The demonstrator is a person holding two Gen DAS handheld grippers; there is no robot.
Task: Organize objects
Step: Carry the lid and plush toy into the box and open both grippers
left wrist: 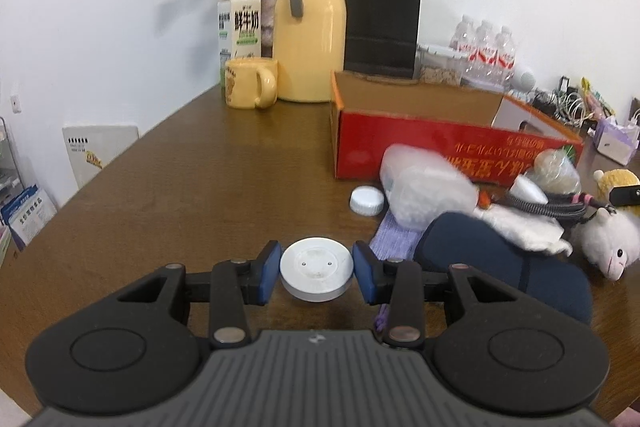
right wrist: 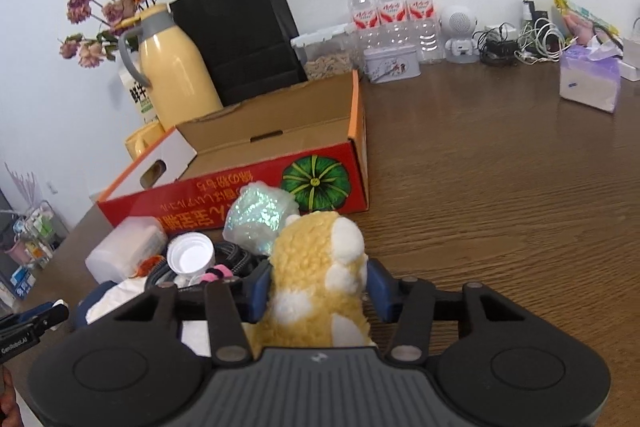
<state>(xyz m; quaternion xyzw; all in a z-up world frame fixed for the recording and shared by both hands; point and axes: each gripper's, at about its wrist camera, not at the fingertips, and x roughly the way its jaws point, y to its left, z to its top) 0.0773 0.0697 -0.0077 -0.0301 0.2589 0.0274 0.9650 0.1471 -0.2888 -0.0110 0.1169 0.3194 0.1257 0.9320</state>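
My left gripper (left wrist: 316, 269) is shut on a flat white round disc (left wrist: 316, 265), its blue pads pressing both sides and holding it just above the brown table (left wrist: 200, 187). My right gripper (right wrist: 318, 291) is shut on a yellow-and-white plush toy (right wrist: 316, 251), squeezed between the blue pads. An open red cardboard box (right wrist: 240, 195) lies behind the pile; it also shows as the red box (left wrist: 420, 143) in the left wrist view. The pile holds a clear plastic container (left wrist: 424, 187), a white cap (left wrist: 367, 201), a dark blue item (left wrist: 500, 259) and a white plush lamb (left wrist: 608, 239).
Along the wall stand a yellow thermos jug (left wrist: 310, 39), a yellow mug (left wrist: 250, 83), a milk carton (left wrist: 240, 23), a black paper bag (left wrist: 380, 15), water bottles (right wrist: 386, 7), a small tin (right wrist: 392, 63), tangled cables (right wrist: 520, 43) and a tissue pack (right wrist: 590, 79).
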